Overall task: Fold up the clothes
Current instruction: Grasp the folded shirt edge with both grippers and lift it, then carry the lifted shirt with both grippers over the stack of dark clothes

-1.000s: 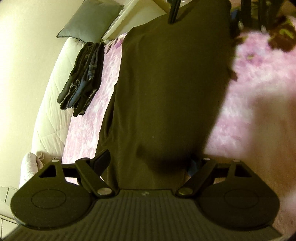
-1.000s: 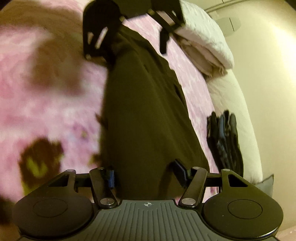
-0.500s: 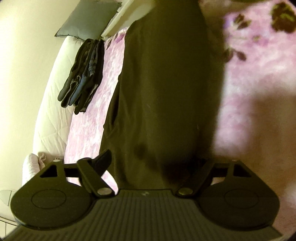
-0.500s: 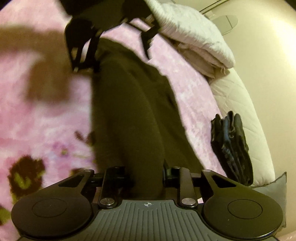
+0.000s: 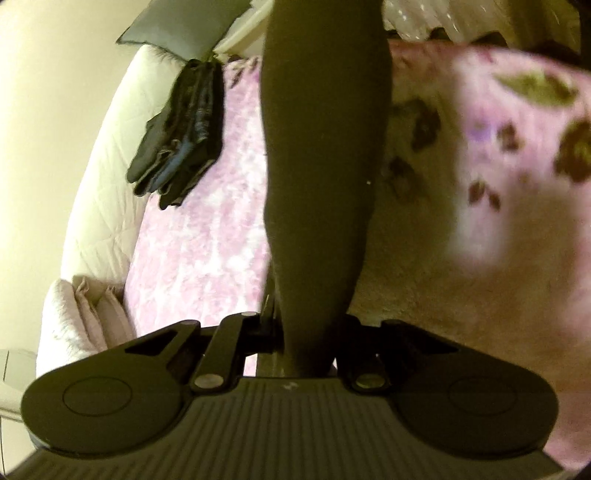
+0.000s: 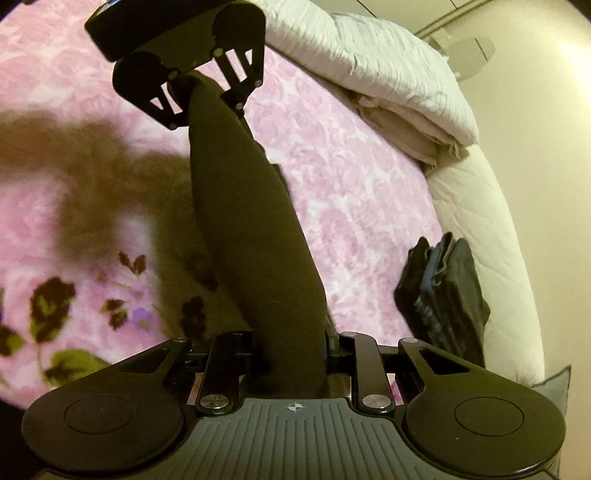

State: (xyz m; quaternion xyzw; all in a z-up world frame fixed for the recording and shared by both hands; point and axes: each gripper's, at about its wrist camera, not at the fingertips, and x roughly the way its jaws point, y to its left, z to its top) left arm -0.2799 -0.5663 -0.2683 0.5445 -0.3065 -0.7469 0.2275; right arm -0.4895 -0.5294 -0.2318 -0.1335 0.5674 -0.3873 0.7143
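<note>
A dark olive-brown garment (image 5: 321,166) hangs stretched in the air between my two grippers, above the pink floral bedspread (image 5: 199,251). My left gripper (image 5: 308,343) is shut on one end of it. My right gripper (image 6: 295,354) is shut on the other end; the garment (image 6: 251,229) runs from it up to the left gripper (image 6: 192,79), seen at the top of the right wrist view. The cloth hides the fingertips of both grippers.
A folded pile of dark clothes (image 5: 181,129) (image 6: 443,295) lies at the bed's edge on a white quilt (image 6: 491,229). A folded white and beige blanket (image 6: 399,88) and a grey pillow (image 5: 177,22) lie at the bed's ends.
Both grippers have closed on the garment's ends and lifted it. The cloth has drawn from a wide flat panel into a narrow taut band.
</note>
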